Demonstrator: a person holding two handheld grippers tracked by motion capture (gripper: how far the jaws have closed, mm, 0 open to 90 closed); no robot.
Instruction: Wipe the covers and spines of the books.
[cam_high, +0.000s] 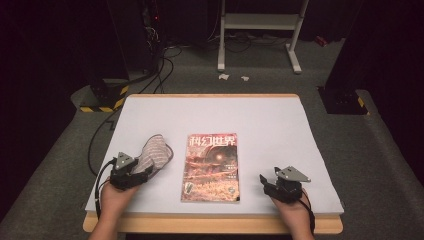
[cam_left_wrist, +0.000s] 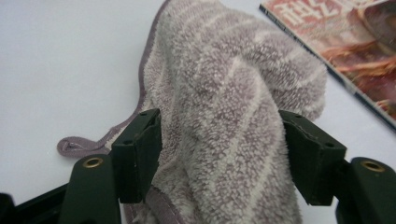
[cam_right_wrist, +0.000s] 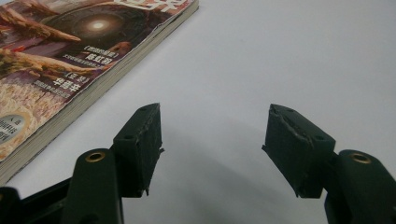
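Flat rectangular table (cam_high: 270, 115) under a pale grey-white cloth cover, wooden edge along the near side. Centred on it: a glossy rectangular magazine (cam_high: 211, 167) with a red-orange cover, long axis running away from the person, lying between the two hands. Left of the magazine, near but apart from it: a crumpled grey-mauve terry towel (cam_high: 156, 152) with pale stripes, bunched into an elongated heap, long axis slanting from near-left to far-right. Left gripper (cam_high: 141, 169) at the near end of that heap, pointing along the long axis; in the left gripper view, towel (cam_left_wrist: 233, 116) bulging up between the jaws, a hemmed corner trailing out on the table to the left. Jaws spread about the fabric, the left pad brushing the pile, the right pad at most grazing it, no pinch evident; towel judged released, resting on the table. Right gripper (cam_high: 264, 181) right of the magazine, well apart from the towel, jaws spread and empty above bare cloth, magazine (cam_right_wrist: 70, 60) off to the left in its own view. Left hand (cam_high: 116, 196) clearly the nearer for any further handling of the towel; regrasp direction straight ahead along the heap.
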